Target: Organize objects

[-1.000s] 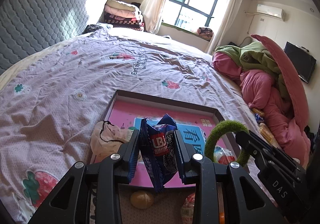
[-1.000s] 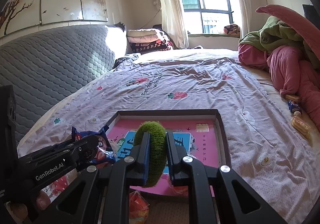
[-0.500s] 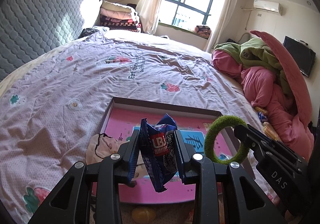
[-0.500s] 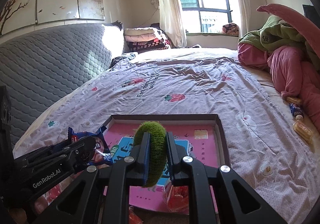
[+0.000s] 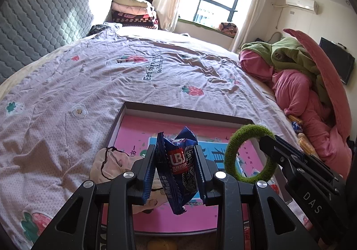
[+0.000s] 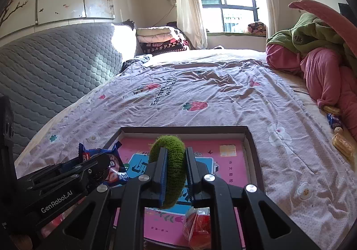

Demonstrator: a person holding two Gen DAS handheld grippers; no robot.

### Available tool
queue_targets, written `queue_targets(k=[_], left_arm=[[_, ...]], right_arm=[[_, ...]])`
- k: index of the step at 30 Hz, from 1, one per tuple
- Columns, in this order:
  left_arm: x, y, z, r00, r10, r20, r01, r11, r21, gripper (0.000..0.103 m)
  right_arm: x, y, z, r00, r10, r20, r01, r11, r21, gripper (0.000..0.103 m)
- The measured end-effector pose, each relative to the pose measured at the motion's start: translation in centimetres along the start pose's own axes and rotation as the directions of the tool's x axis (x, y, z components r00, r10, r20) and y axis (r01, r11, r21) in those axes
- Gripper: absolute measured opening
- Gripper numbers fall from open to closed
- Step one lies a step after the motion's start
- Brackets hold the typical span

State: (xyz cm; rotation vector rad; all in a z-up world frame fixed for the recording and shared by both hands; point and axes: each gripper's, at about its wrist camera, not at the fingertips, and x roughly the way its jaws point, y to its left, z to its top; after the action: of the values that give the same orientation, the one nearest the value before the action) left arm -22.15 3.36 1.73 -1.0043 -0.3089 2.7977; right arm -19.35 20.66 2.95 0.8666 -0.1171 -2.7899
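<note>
The tray (image 6: 250, 138) lies on the bed (image 6: 223, 94), the headboard (image 6: 55, 60) to its left, heaped bedding (image 6: 323, 67) to its right, folded blankets (image 6: 158, 40) far behind it, a drawstring pouch (image 5: 109, 165) at its near-left corner.

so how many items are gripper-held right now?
2: blue snack packet clamped in the left gripper, green fuzzy ring clamped in the right gripper, both above the pink tray.

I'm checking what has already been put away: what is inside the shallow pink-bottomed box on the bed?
Inside the box lie a cream drawstring pouch at its left side and a red packet near the front. The tools cover part of its floor.
</note>
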Motion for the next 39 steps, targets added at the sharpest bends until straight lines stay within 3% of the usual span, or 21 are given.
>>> queue_targets(k=[14, 39], left_arm=[[0.6, -0.1, -0.7, 1.000, 0.004, -0.024, -0.004, 1.000, 0.014, 0.033], [2.7, -0.4, -2.3, 0.994, 0.013, -0.113, -0.008, 0.999, 0.044, 0.034]], right_arm=[[0.2, 0.1, -0.5, 1.000, -0.009, -0.016, 0.009, 1.000, -0.016, 0.016], [2.6, 0.0, -2.5, 0.989, -0.042, -0.142, 0.035, 0.998, -0.050, 0.016]])
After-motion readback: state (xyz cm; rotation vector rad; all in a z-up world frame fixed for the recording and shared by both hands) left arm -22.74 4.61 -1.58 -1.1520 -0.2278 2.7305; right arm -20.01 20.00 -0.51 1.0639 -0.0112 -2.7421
